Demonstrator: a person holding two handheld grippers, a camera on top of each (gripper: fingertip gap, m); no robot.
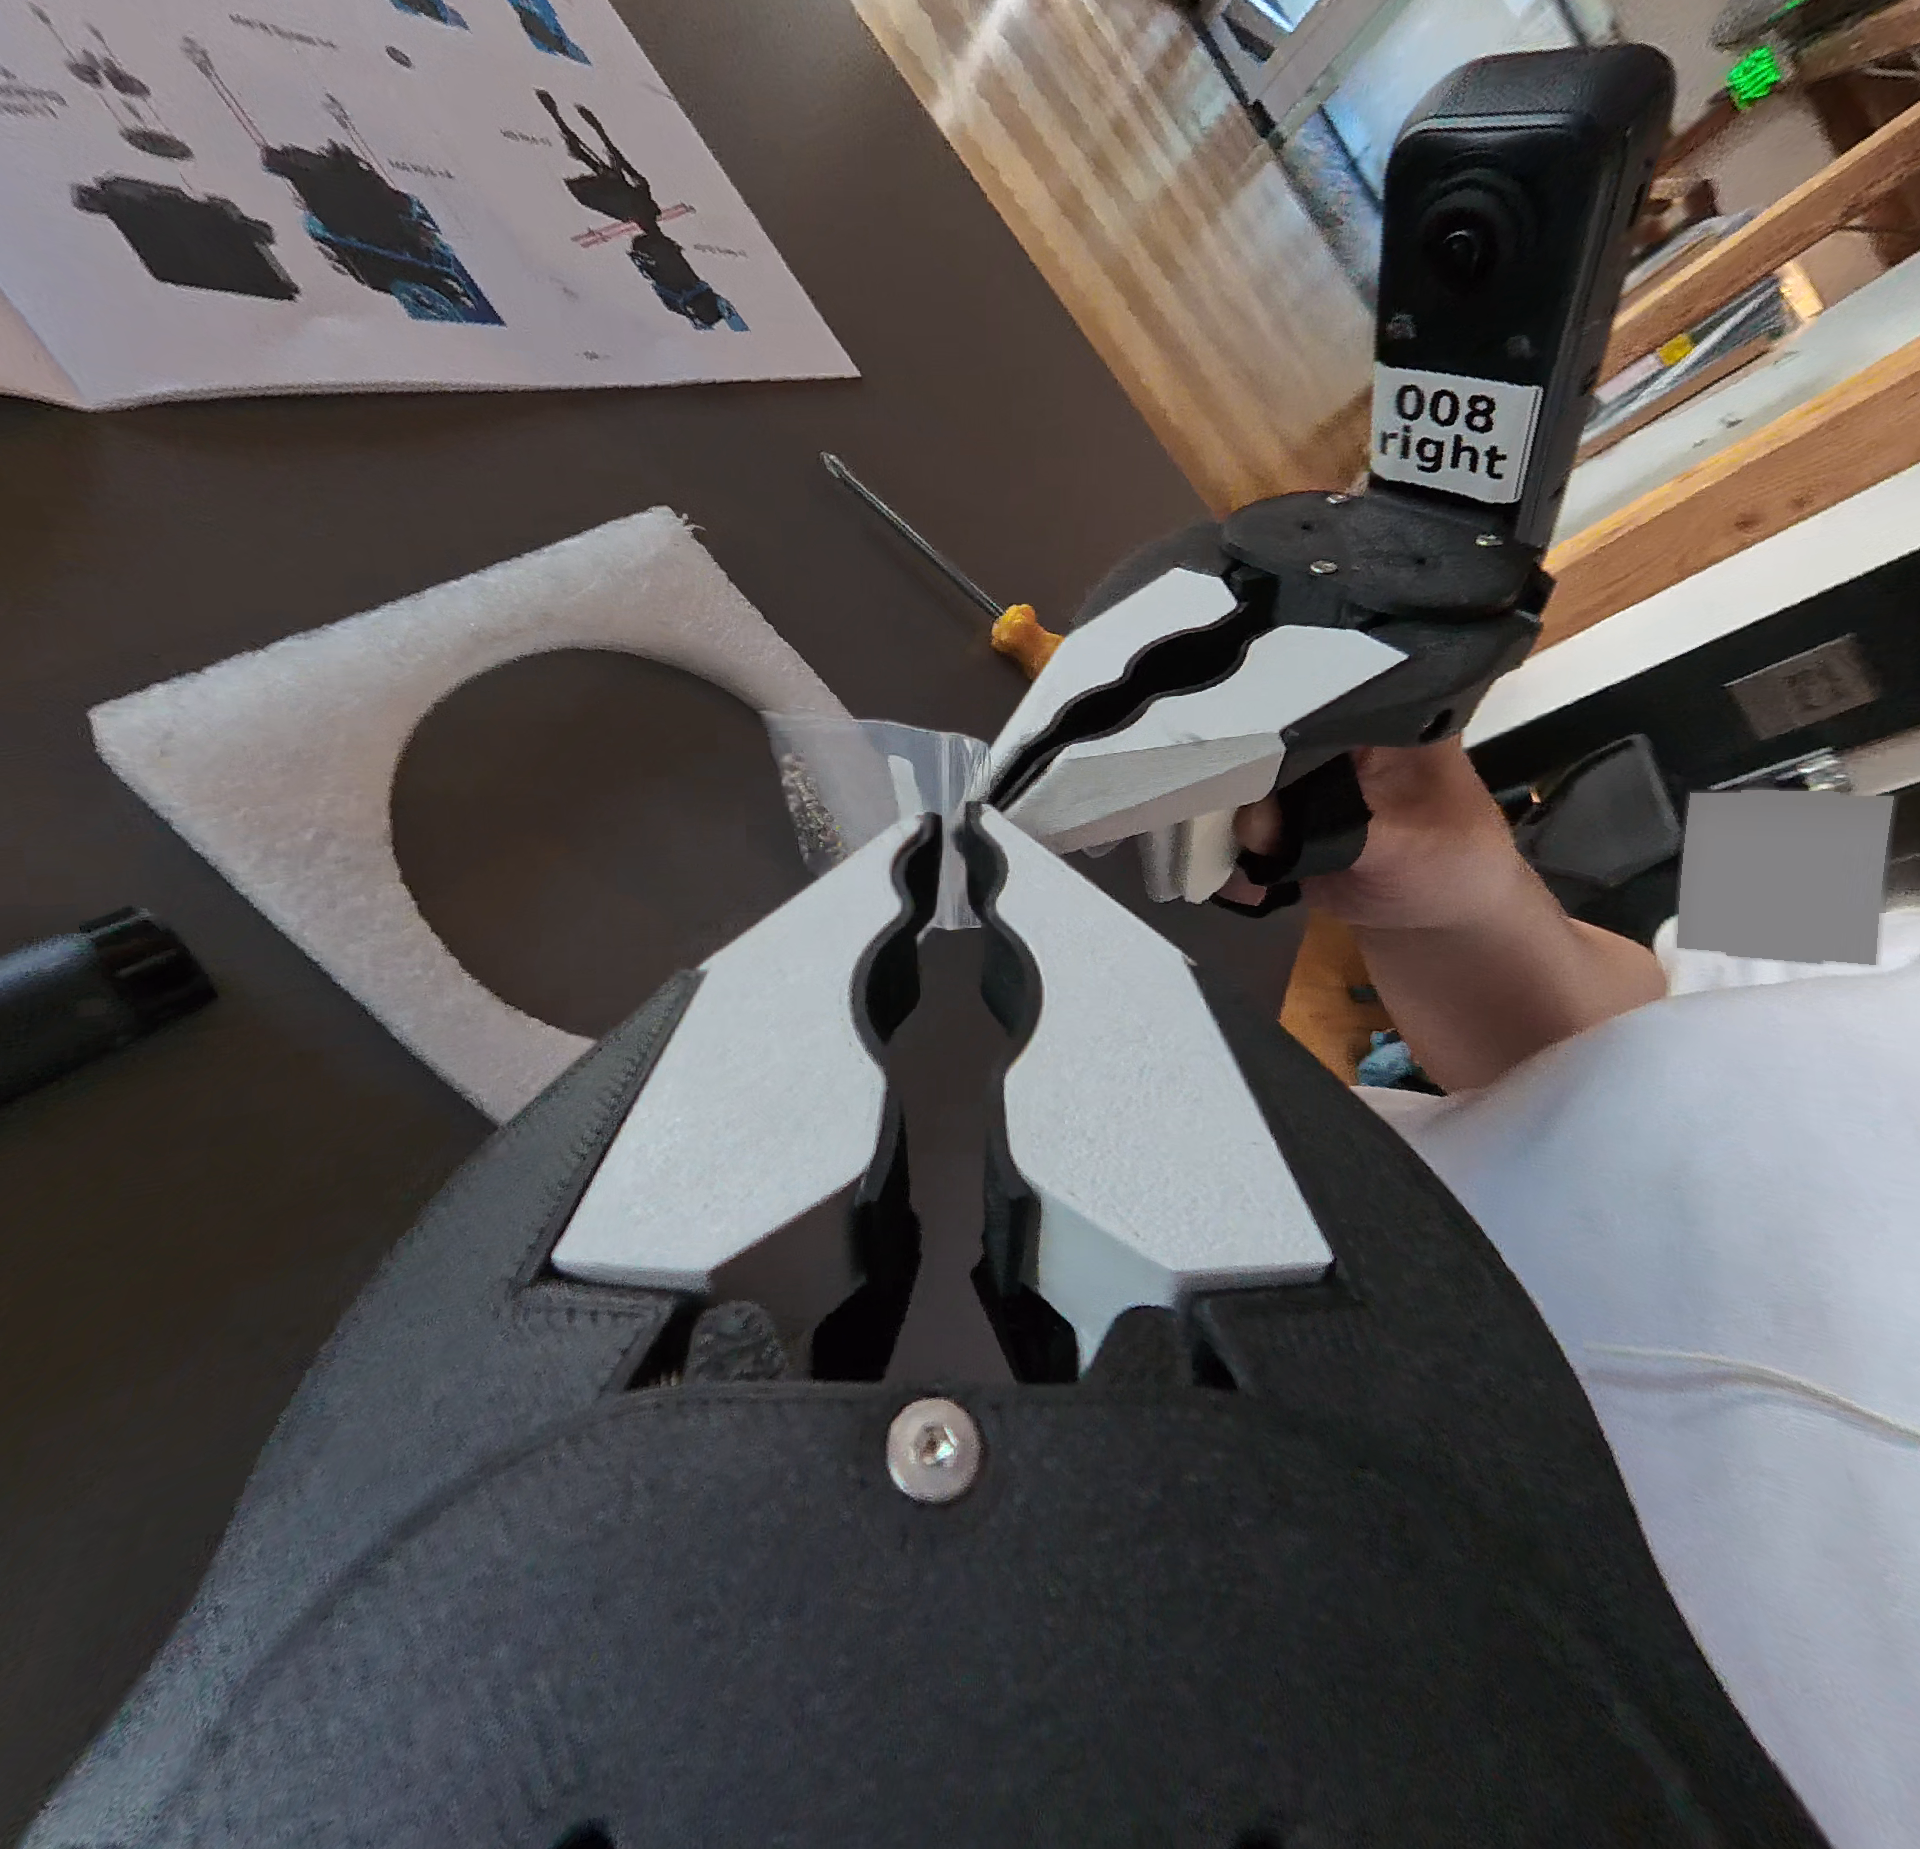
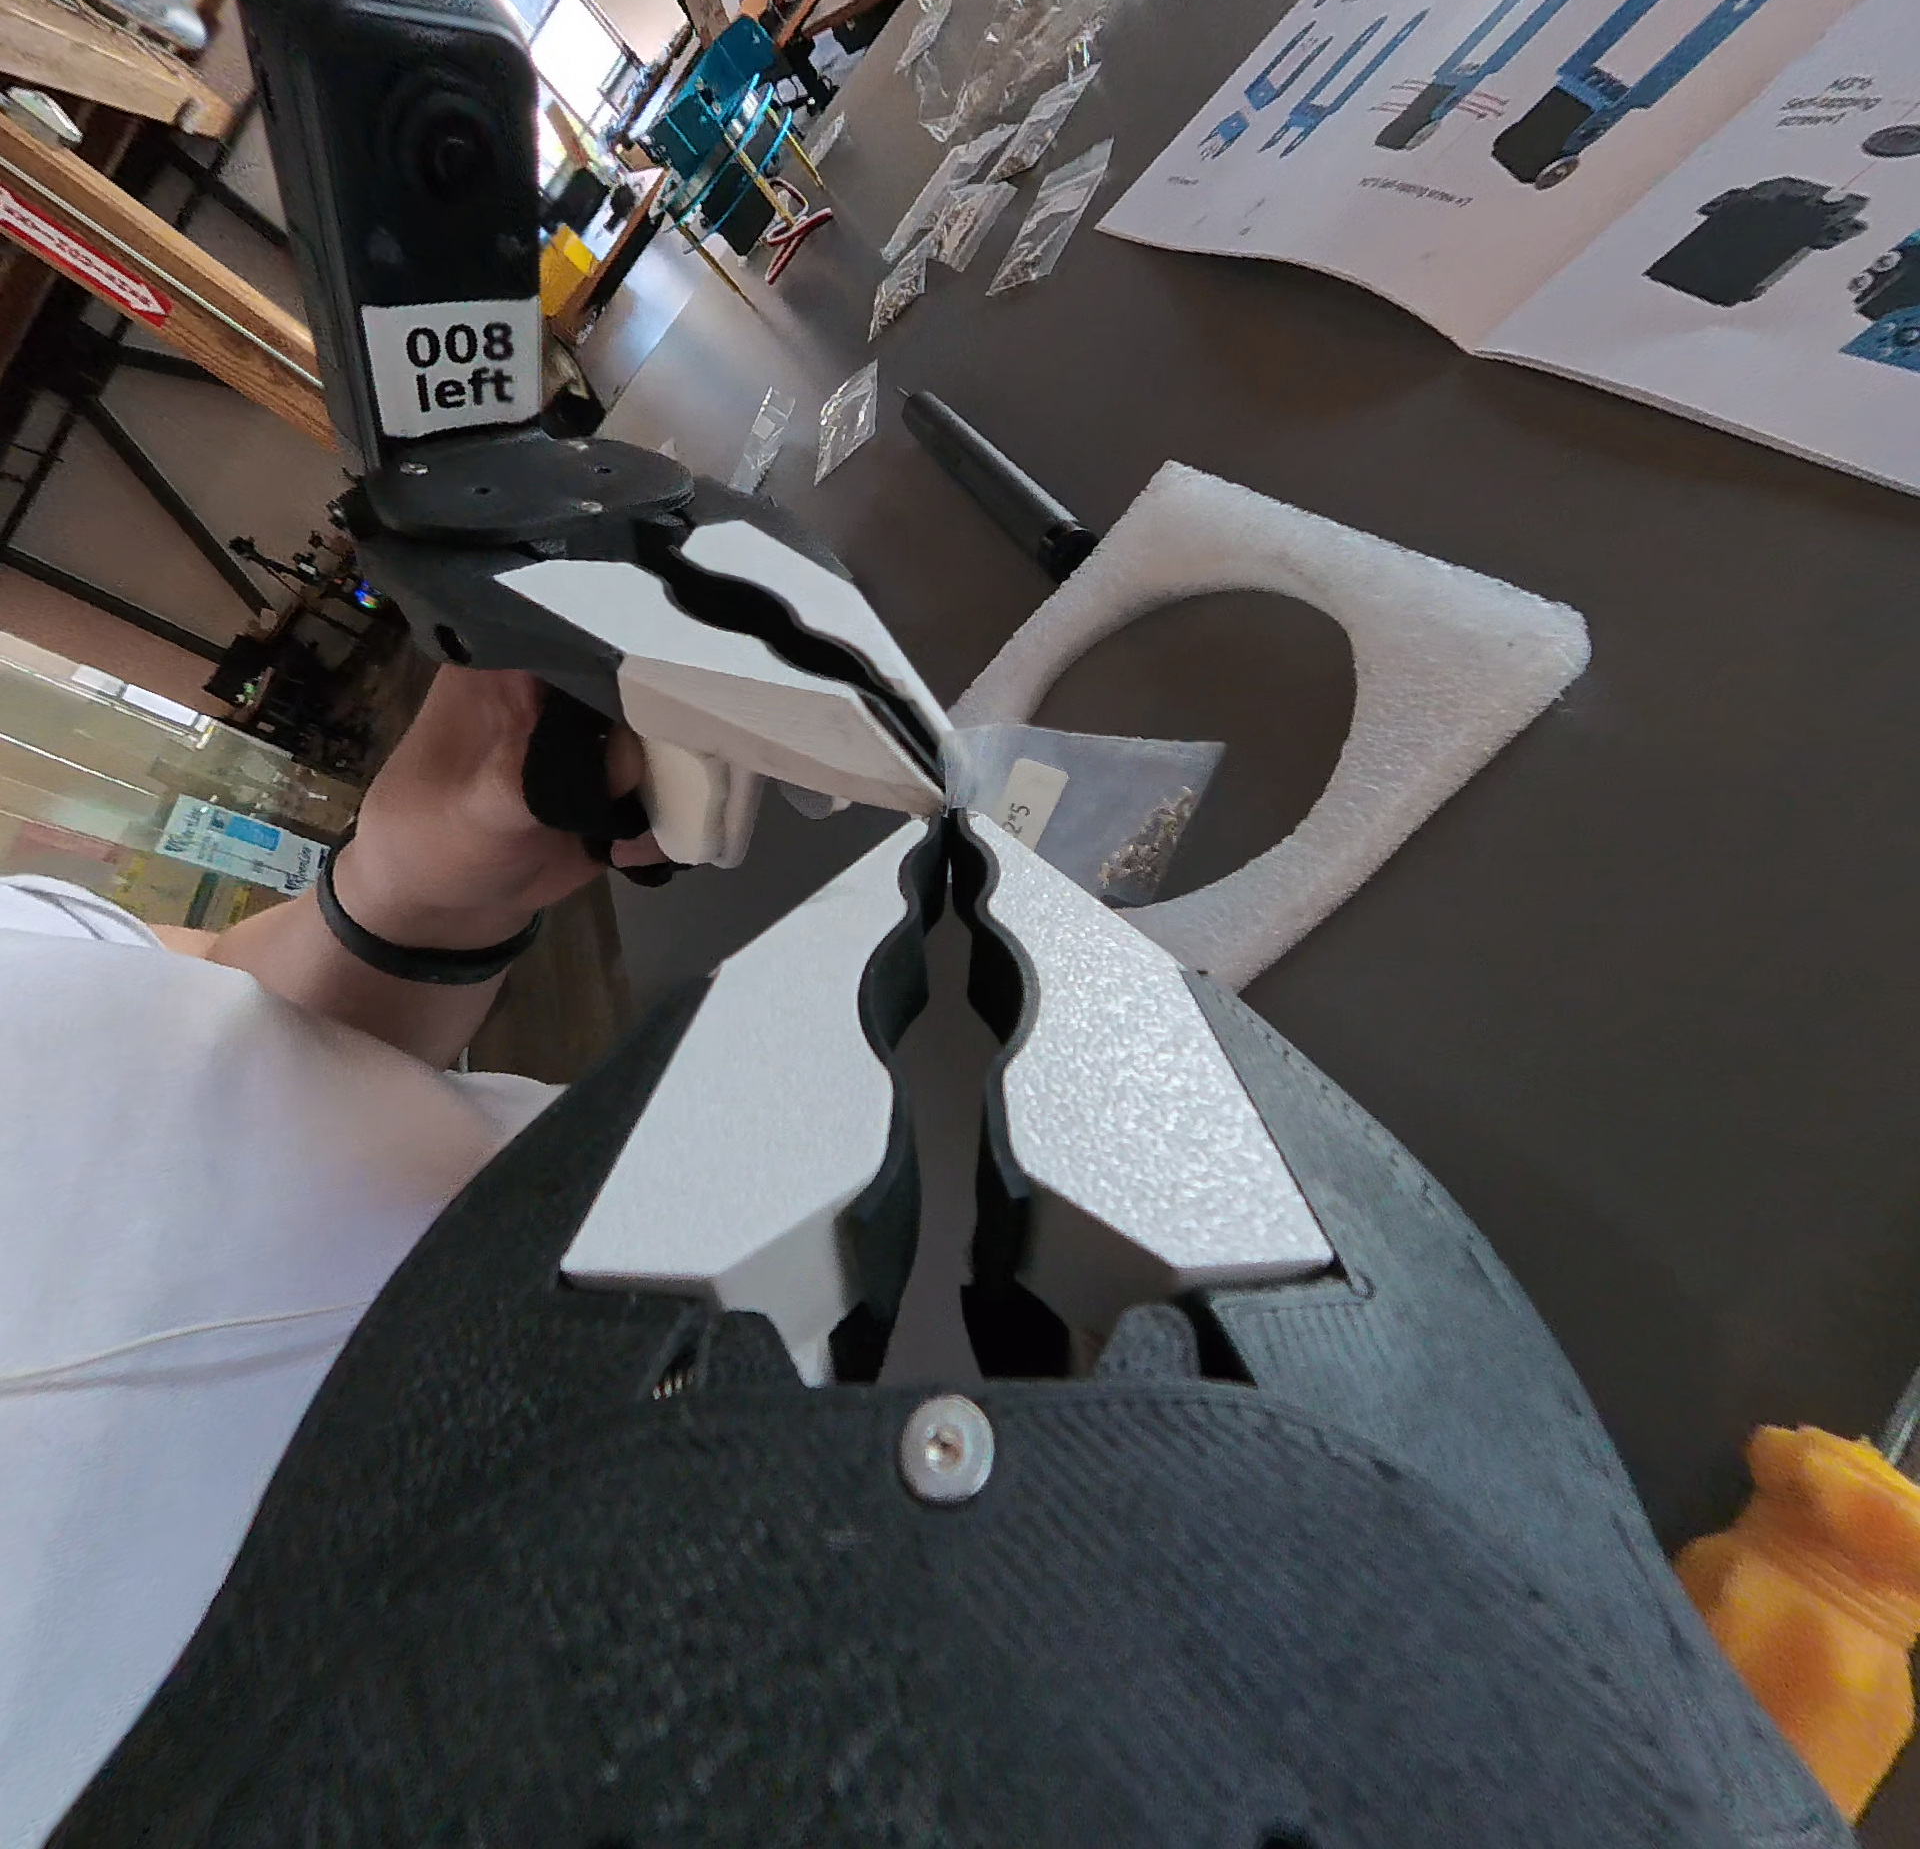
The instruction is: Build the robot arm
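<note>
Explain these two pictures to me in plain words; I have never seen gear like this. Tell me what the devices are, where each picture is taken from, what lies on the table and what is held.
No robot here: a person holds two hand-held grippers, each with a pistol grip, two white fingers and a camera on top. One picture looks along the left gripper, the other along the right gripper; each also shows the other one across from it. Both are shut on the top edge of one small clear plastic bag of screws, held between them above a white foam sheet with a round hole. On the dark table also lie a printed instruction sheet, a screwdriver with a yellow handle, a black cylinder and more small bags.
</note>
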